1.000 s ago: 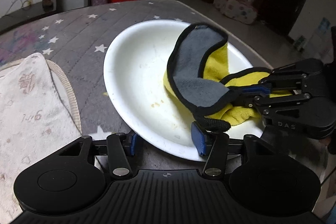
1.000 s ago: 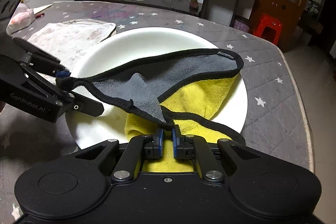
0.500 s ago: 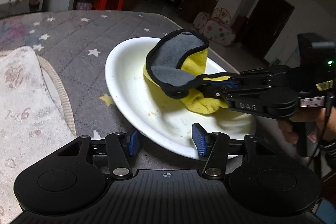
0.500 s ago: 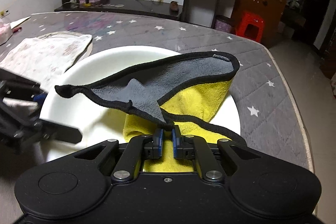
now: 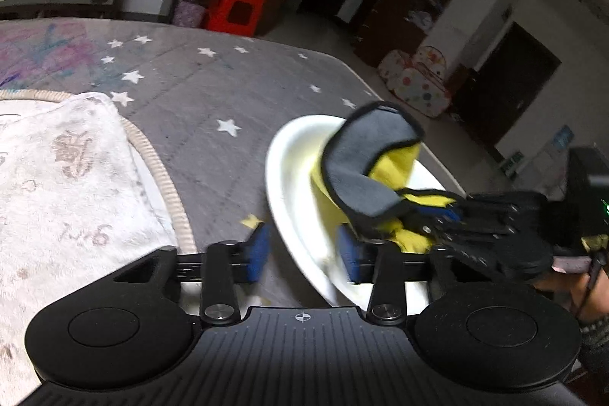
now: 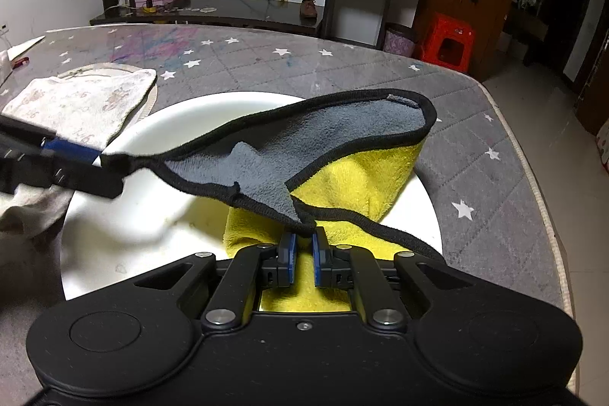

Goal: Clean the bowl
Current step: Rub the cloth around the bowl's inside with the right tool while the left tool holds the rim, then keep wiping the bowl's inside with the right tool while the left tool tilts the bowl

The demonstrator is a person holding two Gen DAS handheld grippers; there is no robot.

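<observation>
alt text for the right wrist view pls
The right gripper, shut on a grey and yellow cloth, holds it over a white bowl on a grey star-patterned table. The left gripper reaches in at the bowl's left rim, beside a pale towel.

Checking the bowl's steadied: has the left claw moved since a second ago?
Yes. The left claw shifted along the bowl rim toward the towel, jaws just closing on that rim.
</observation>
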